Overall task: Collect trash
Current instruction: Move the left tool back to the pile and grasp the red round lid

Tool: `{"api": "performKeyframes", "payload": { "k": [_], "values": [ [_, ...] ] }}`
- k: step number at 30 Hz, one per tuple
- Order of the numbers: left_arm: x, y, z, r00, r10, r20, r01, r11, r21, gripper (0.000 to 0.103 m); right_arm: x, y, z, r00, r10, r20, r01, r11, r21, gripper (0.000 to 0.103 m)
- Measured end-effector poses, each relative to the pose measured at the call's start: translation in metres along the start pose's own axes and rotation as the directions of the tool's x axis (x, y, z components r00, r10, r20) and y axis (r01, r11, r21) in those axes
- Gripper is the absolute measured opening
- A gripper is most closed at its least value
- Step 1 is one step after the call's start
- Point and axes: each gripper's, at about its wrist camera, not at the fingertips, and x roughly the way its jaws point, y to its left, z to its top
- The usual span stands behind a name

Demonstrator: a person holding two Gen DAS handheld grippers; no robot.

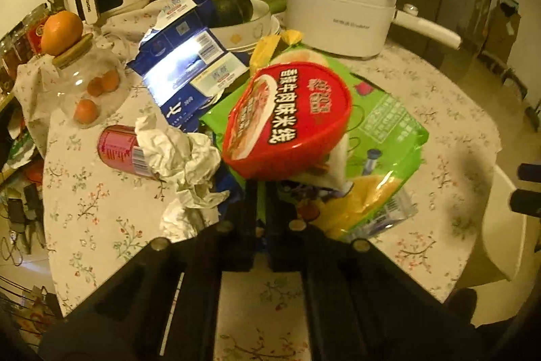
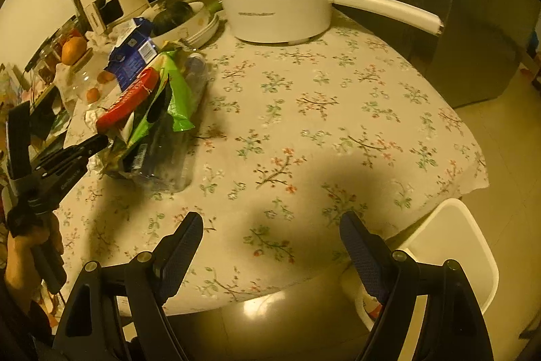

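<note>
Desk [image 2: 338, 110] under a floral cloth carried everything noted. White pot [image 2: 277, 5] stood at its far edge and serves as landmark. Trash lay in a heap left of and nearer than the pot: green bag [image 1: 382, 137] over a clear plastic bottle [image 2: 169, 164], blue carton [image 1: 189, 70] behind, red bowl lid [image 1: 287, 120] tilted on top, crumpled paper [image 1: 179, 154] and a red can [image 1: 118, 148] at the heap's left. Left tool [image 1: 260, 188] had its fingers drawn together, apparently clamped on the lid's near rim, though the contact was partly hidden. Right tool [image 2: 270, 246] stood apart and empty, well nearer than the pot.
</note>
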Motion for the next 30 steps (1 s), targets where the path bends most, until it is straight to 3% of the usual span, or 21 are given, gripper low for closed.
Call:
{"api": "performKeyframes", "payload": {
  "k": [1, 2, 4, 8, 11, 13, 17, 19, 27, 30],
  "values": [
    [0.0, 0.0, 0.0, 1.0, -0.019, -0.007, 0.019, 1.0, -0.007, 0.023, -0.001, 0.003, 0.004, 1.0, 0.014, 0.003, -0.014, 1.0, -0.003, 0.085],
    [-0.002, 0.0, 0.001, 0.999, -0.035, -0.009, 0.035, 0.999, -0.013, 0.048, -0.001, 0.005, 0.007, 1.0, 0.022, 0.007, -0.022, 1.0, -0.002, 0.085],
    [-0.008, 0.001, 0.001, 0.998, -0.056, 0.012, 0.056, 0.998, -0.026, 0.072, -0.002, 0.009, 0.013, 0.999, 0.039, 0.011, -0.039, 0.999, 0.001, 0.085],
    [-0.014, 0.02, 0.005, 0.982, -0.186, 0.023, 0.187, 0.968, -0.17, 0.076, -0.001, 0.02, 0.03, 0.997, 0.073, 0.016, -0.073, 0.997, -0.015, 0.085],
    [-0.009, 0.031, 0.009, 0.977, -0.215, 0.005, 0.207, 0.936, -0.284, 0.081, 0.002, 0.031, 0.044, 0.994, 0.102, 0.024, -0.101, 0.994, -0.034, 0.085],
    [-0.006, 0.024, 0.014, 0.983, -0.183, -0.02, 0.172, 0.949, -0.264, 0.081, 0.006, 0.036, 0.052, 0.991, 0.128, 0.032, -0.127, 0.992, -0.021, 0.085],
    [-0.003, -0.013, 0.022, 0.998, -0.055, -0.019, 0.053, 0.995, -0.084, 0.082, 0.015, 0.031, 0.057, 0.986, 0.162, 0.028, -0.163, 0.986, 0.027, 0.085],
    [0.005, -0.022, 0.027, 0.999, -0.016, -0.028, 0.015, 0.999, -0.043, 0.082, 0.019, 0.026, 0.057, 0.987, 0.158, 0.025, -0.159, 0.987, 0.037, 0.085],
    [0.042, -0.018, 0.033, 0.992, -0.066, -0.111, 0.055, 0.993, -0.102, 0.082, 0.026, 0.012, 0.057, 0.984, 0.178, 0.004, -0.178, 0.983, 0.037, 0.085],
    [0.044, -0.016, 0.03, 0.991, -0.08, -0.105, 0.068, 0.992, -0.109, 0.069, 0.029, 0.012, 0.056, 0.983, 0.182, -0.001, -0.182, 0.983, 0.026, 0.085]
  ]
}}
